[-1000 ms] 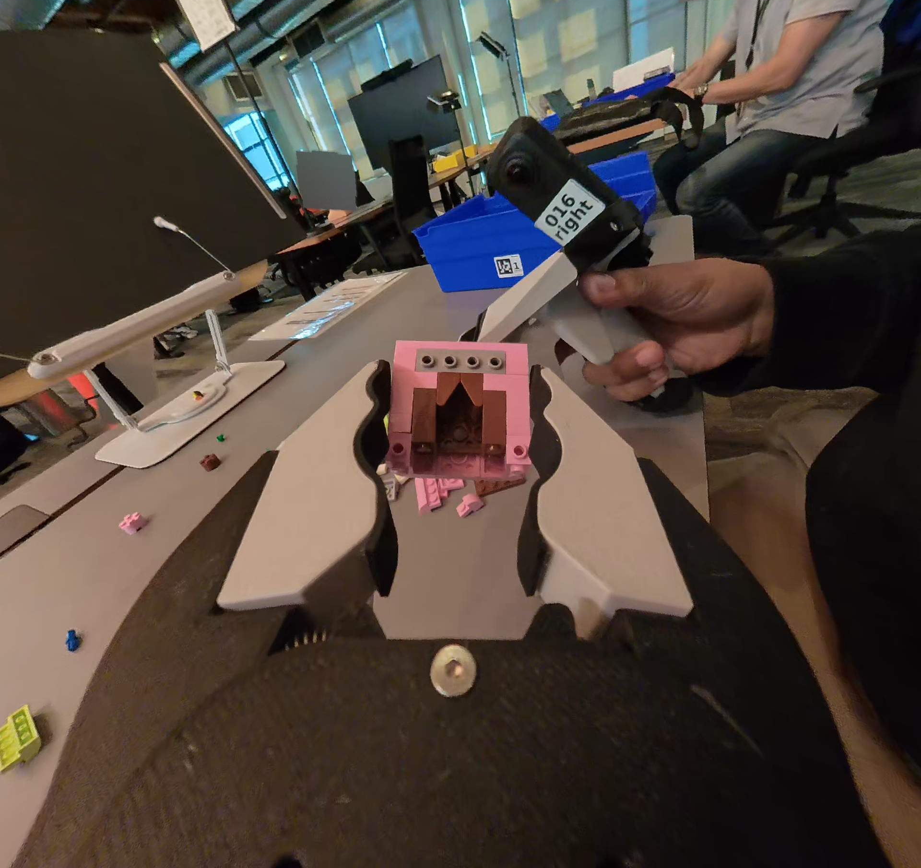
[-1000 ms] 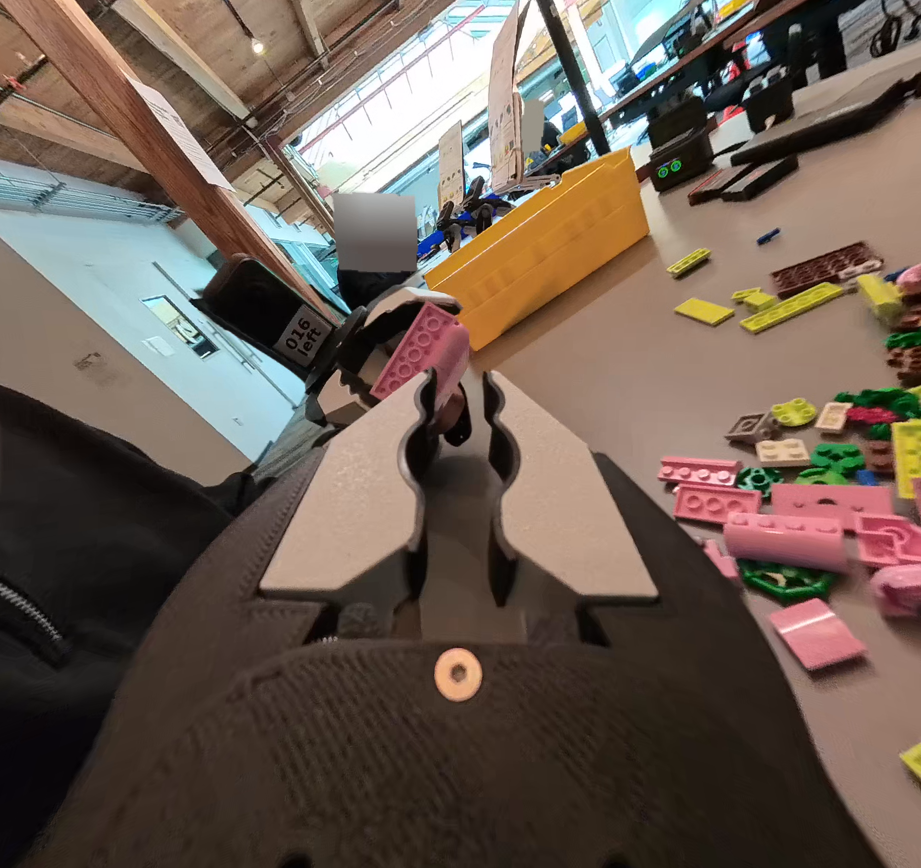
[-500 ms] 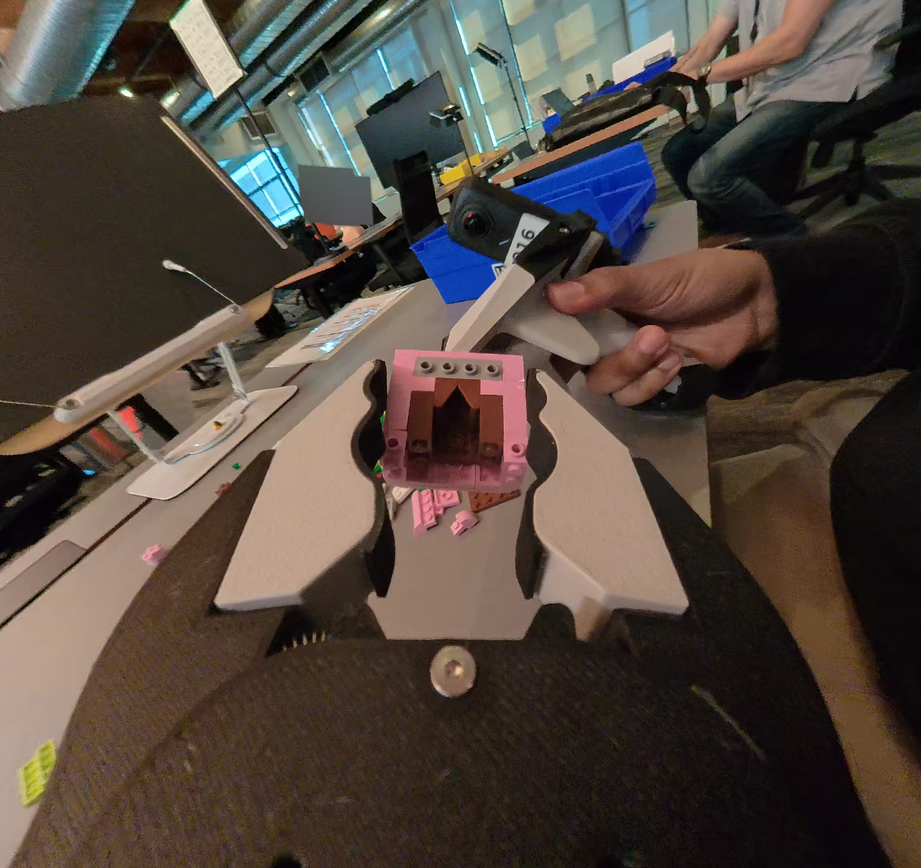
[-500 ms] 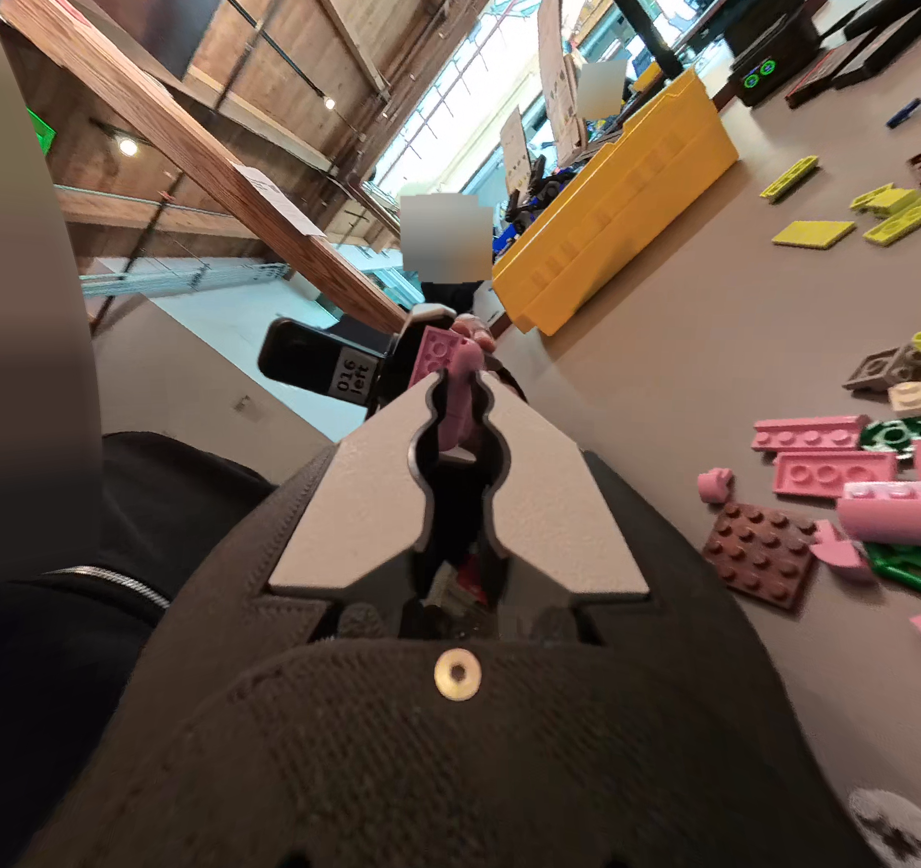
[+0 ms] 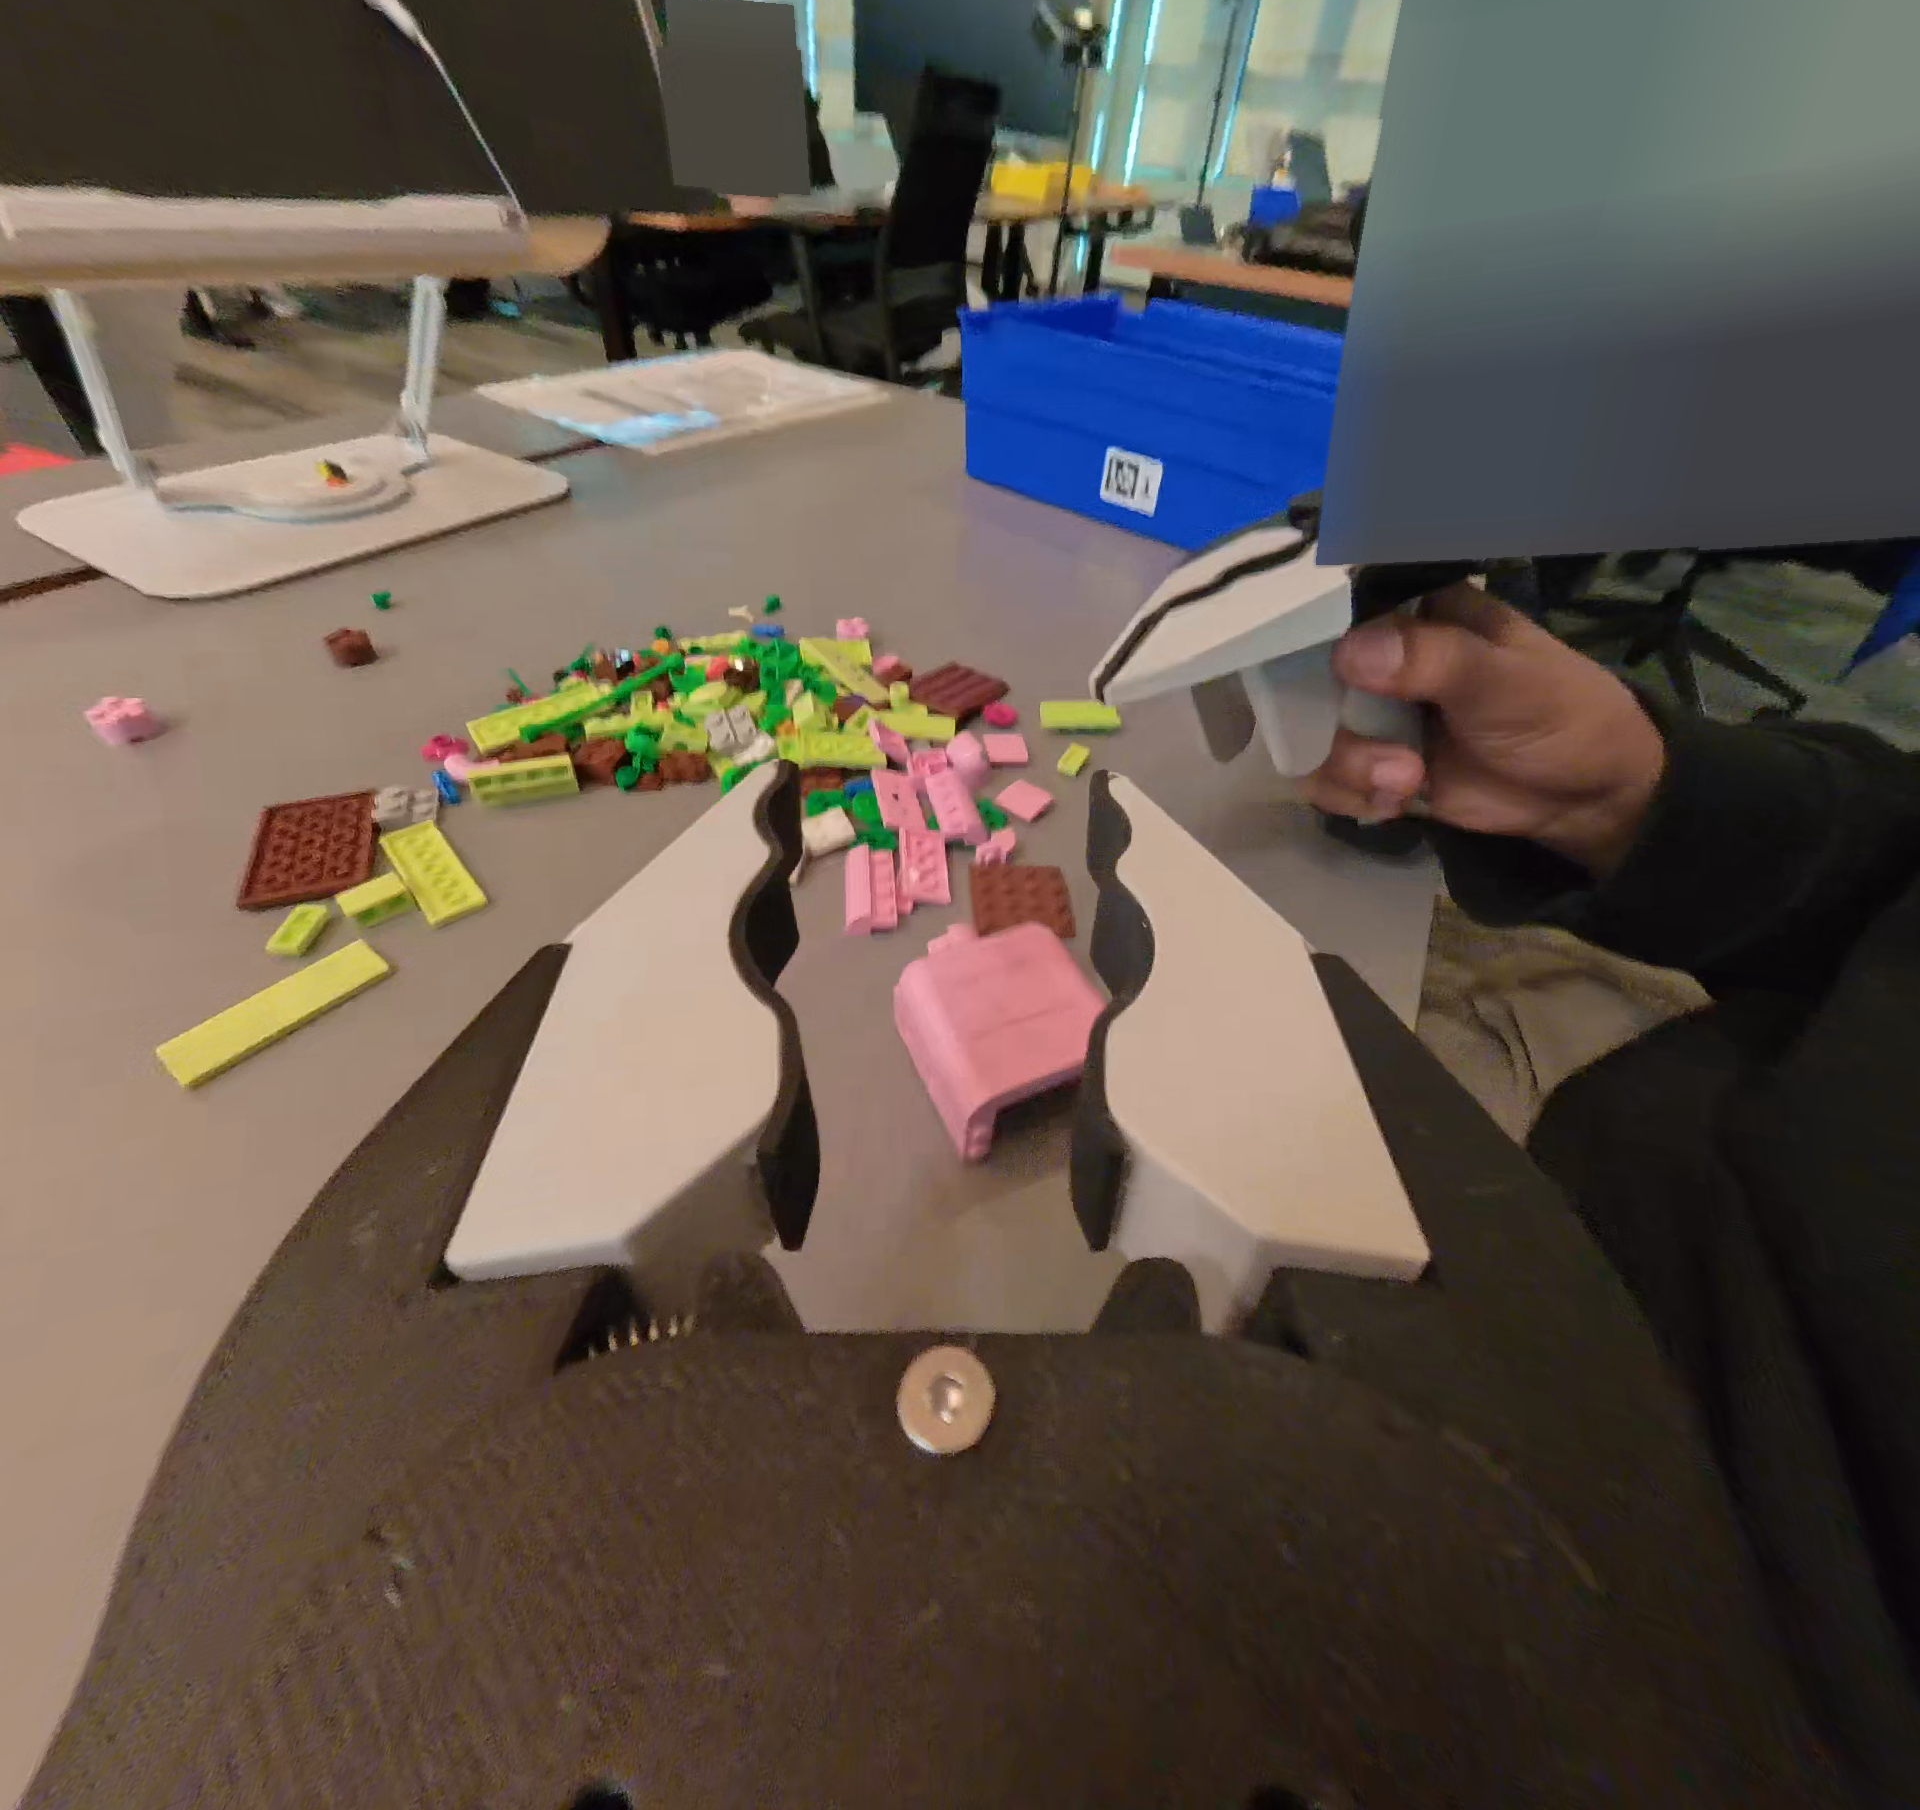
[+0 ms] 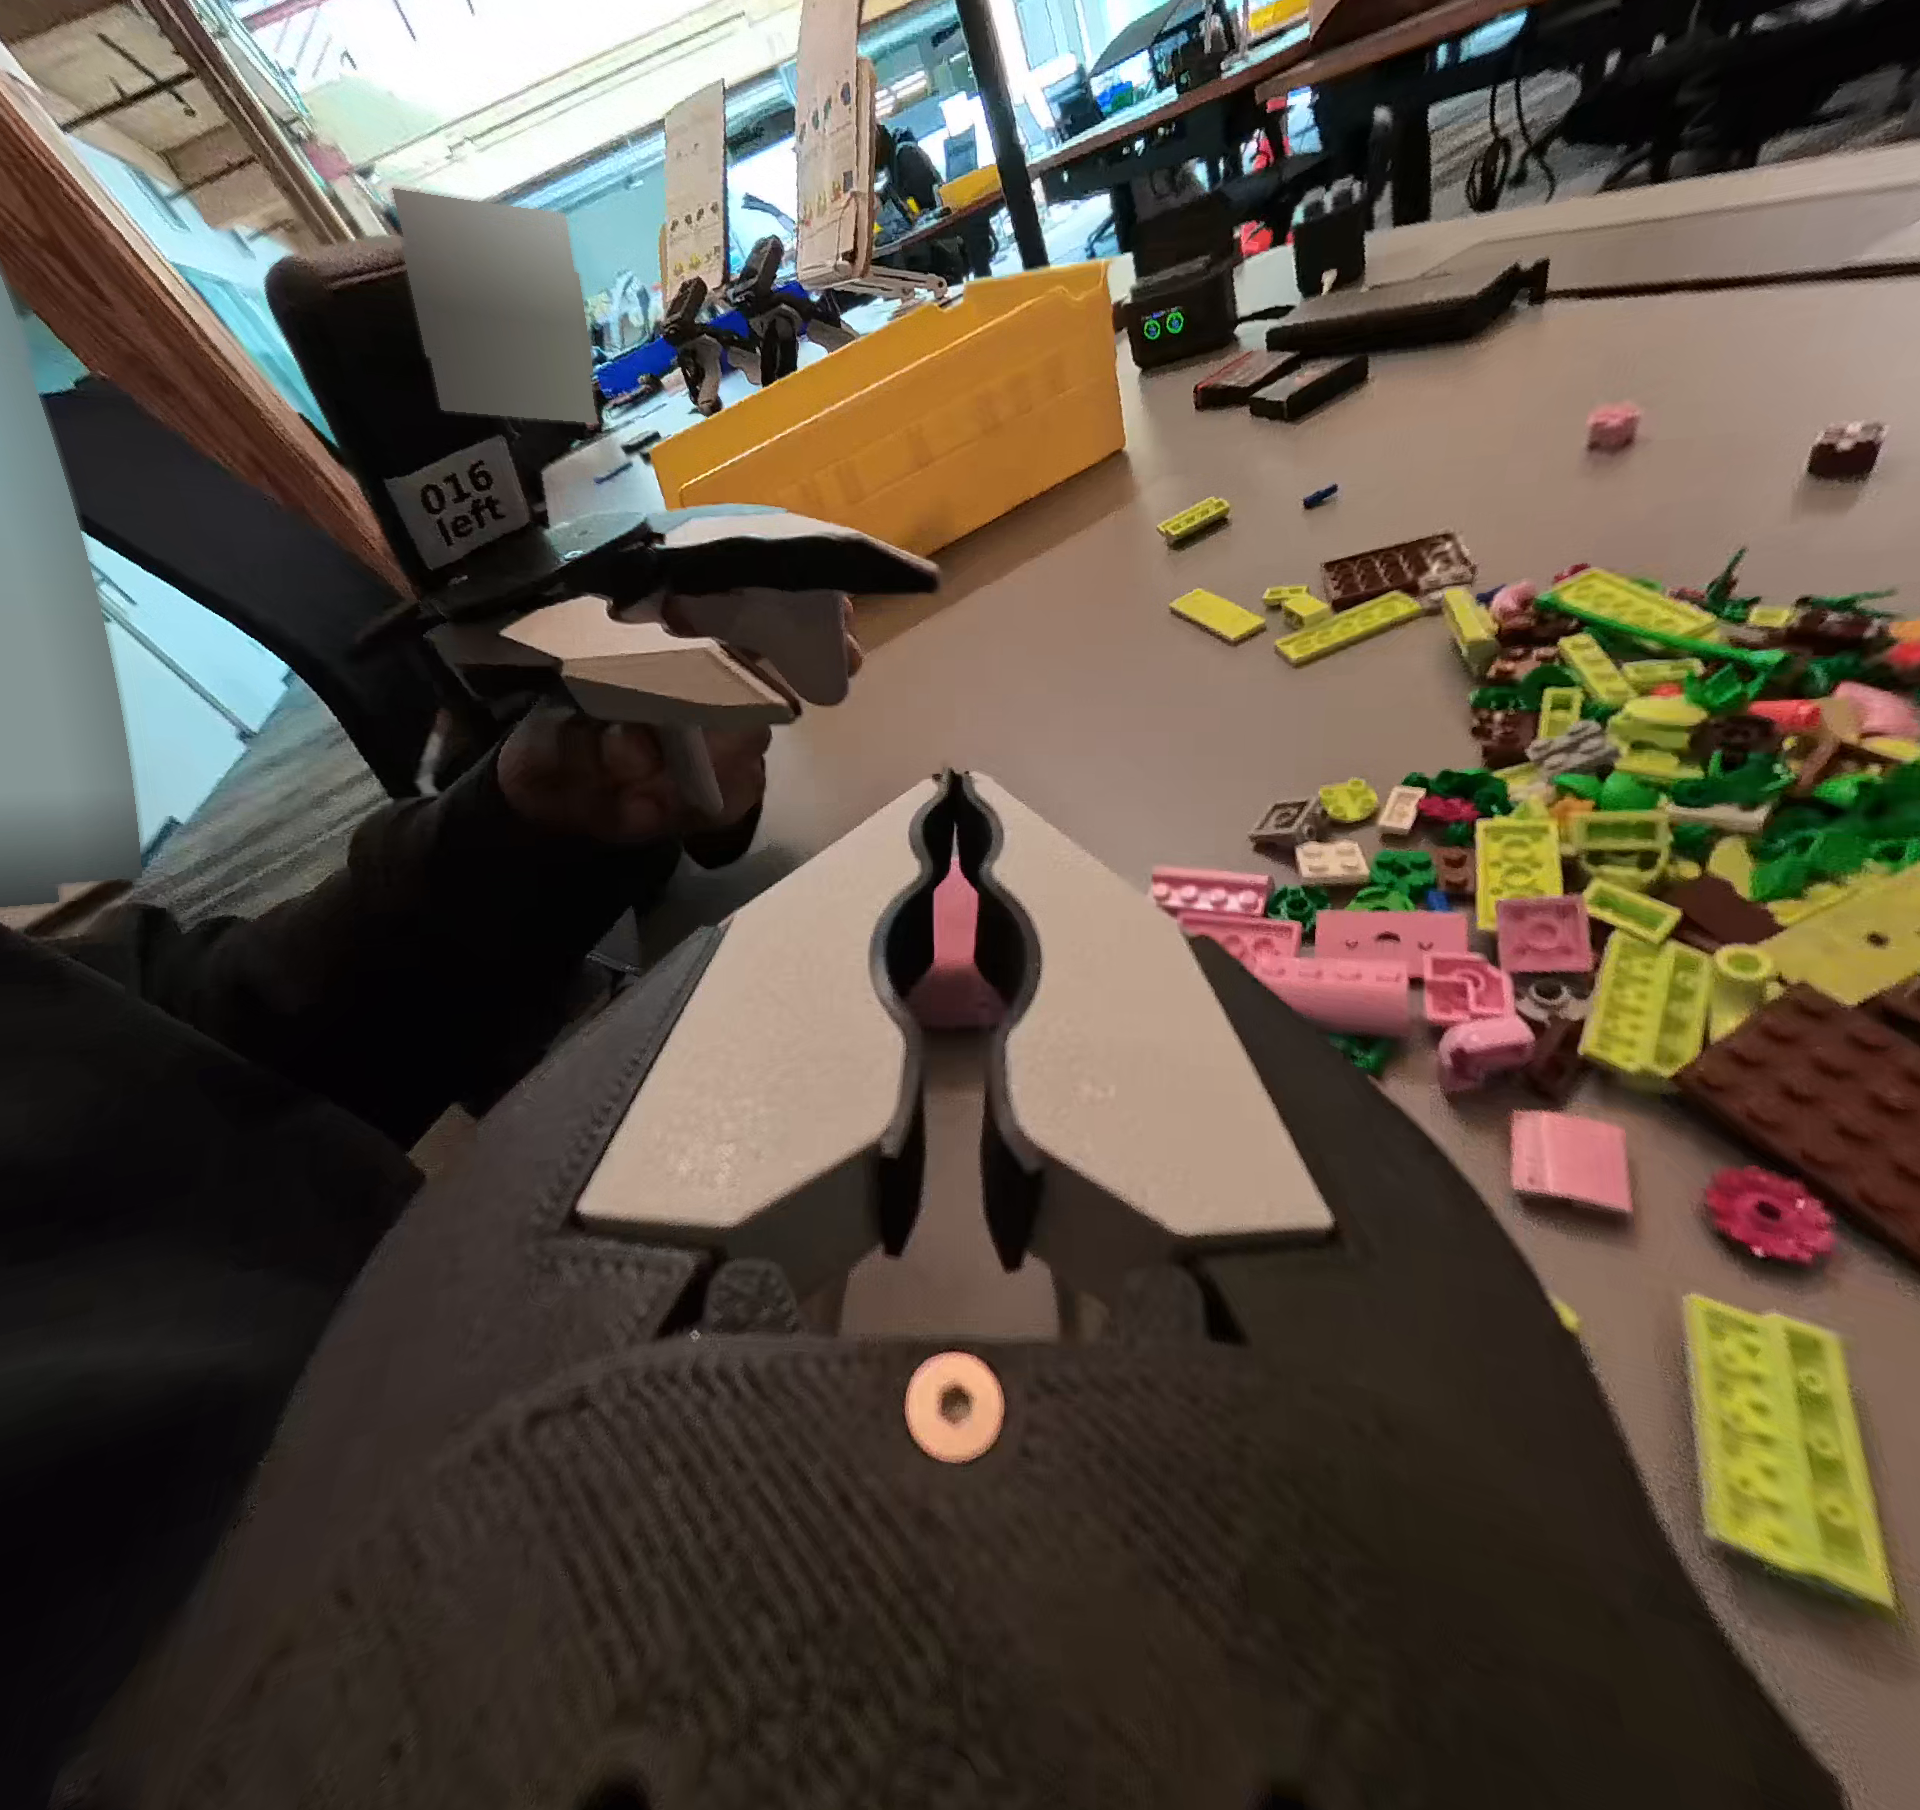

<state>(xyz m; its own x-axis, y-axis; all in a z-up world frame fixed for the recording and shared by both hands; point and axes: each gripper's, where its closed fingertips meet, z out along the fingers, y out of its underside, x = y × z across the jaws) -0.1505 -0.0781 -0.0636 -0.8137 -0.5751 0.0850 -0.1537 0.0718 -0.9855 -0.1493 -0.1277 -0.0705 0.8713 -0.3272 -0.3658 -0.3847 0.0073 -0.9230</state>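
Note:
My left gripper (image 5: pixel 940 778) is open and empty, low over the grey table (image 5: pixel 727 534). A pink brick build (image 5: pixel 987 1022) lies on the table between its fingers, close to the right finger (image 5: pixel 1226 1033). My right gripper (image 6: pixel 951 781) has its tips together; it also shows in the left wrist view (image 5: pixel 1103 695), held by a hand beyond the build. Something pink (image 6: pixel 951 960) shows in the hollow behind its tips; I cannot tell whether it is held or lies behind. The left gripper (image 6: pixel 868 643) appears open in the right wrist view.
A pile of loose green, pink and brown bricks (image 5: pixel 727 711) lies ahead, also in the right wrist view (image 6: pixel 1662 773). A blue bin (image 5: pixel 1143 410) and a white stand (image 5: pixel 301 513) stand at the back. A yellow bin (image 6: pixel 914 420) and black devices (image 6: pixel 1403 316) are beyond. My right fingertips sit around 6 centimeters from my left ones.
My left gripper has opened and let go of the pink-and-brown build, which now lies on the table. Both grippers came down and tilted toward the table. The right gripper moved away from the build.

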